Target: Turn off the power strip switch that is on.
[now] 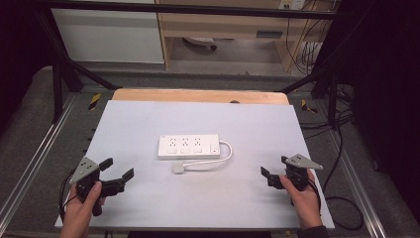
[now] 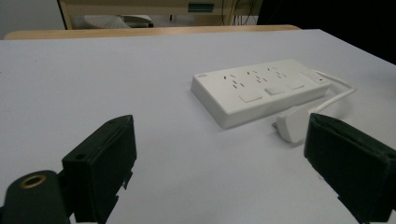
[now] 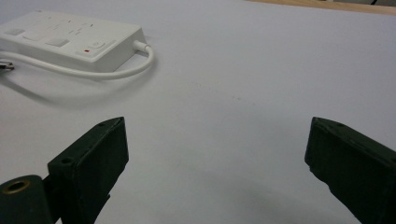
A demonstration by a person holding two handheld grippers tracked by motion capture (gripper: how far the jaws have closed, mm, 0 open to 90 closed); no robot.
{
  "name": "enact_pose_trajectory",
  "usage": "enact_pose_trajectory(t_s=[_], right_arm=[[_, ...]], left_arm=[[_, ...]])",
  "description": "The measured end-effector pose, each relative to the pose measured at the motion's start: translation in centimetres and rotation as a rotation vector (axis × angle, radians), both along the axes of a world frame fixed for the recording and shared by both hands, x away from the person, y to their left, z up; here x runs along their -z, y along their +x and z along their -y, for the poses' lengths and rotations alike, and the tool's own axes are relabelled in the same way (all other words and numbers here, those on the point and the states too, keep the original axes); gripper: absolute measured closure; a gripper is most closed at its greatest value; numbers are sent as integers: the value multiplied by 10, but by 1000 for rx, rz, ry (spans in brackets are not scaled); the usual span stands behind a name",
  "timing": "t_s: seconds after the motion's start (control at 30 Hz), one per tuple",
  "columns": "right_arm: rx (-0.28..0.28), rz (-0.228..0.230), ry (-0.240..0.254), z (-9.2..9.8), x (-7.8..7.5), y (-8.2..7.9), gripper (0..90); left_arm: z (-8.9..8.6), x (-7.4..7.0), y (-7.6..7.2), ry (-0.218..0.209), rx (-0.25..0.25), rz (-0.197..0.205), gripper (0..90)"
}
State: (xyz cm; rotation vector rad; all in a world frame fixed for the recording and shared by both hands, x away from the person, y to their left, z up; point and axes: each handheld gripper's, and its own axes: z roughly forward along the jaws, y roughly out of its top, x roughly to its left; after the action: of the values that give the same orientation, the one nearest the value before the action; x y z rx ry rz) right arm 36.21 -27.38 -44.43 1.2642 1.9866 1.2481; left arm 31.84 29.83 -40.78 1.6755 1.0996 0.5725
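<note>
While both hands wait near the person's edge, the broad pale grey rectangular surface (image 1: 148,124) spreads across the high view, with a strip of light wood along its far side. Near its middle lies the white plastic power strip (image 1: 188,146), a flat oblong block with three rows of sockets and a switch at its right end. From that end the white cable (image 1: 227,151) loops out and curves back along the near side of the power strip, ending in the white plug (image 1: 179,168), which rests flat on the surface just in front of the strip's near edge.

At the near left corner the left tongs (image 1: 118,171), black with a grey three-cornered plate on top, are held in the person's left hand (image 1: 81,210). Their jaws stand wide apart with nothing between them, pointing toward the power strip, well apart from it. In the left gripper view the plug sits just beyond the right-hand jaw.

At the near right, the right tongs (image 1: 273,171), of the same build, are held in the right hand (image 1: 303,198). Their jaws also gape wide over bare surface, clear of the cable.
</note>
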Motion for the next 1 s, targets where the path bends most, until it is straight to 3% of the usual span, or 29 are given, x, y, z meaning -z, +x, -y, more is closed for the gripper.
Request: enact_pose_trajectory(t_s=[1.0], right_arm=[[-39,56,50,-7,-7,-4,53]], left_arm=[[2,1,0,-5,10,0,89]])
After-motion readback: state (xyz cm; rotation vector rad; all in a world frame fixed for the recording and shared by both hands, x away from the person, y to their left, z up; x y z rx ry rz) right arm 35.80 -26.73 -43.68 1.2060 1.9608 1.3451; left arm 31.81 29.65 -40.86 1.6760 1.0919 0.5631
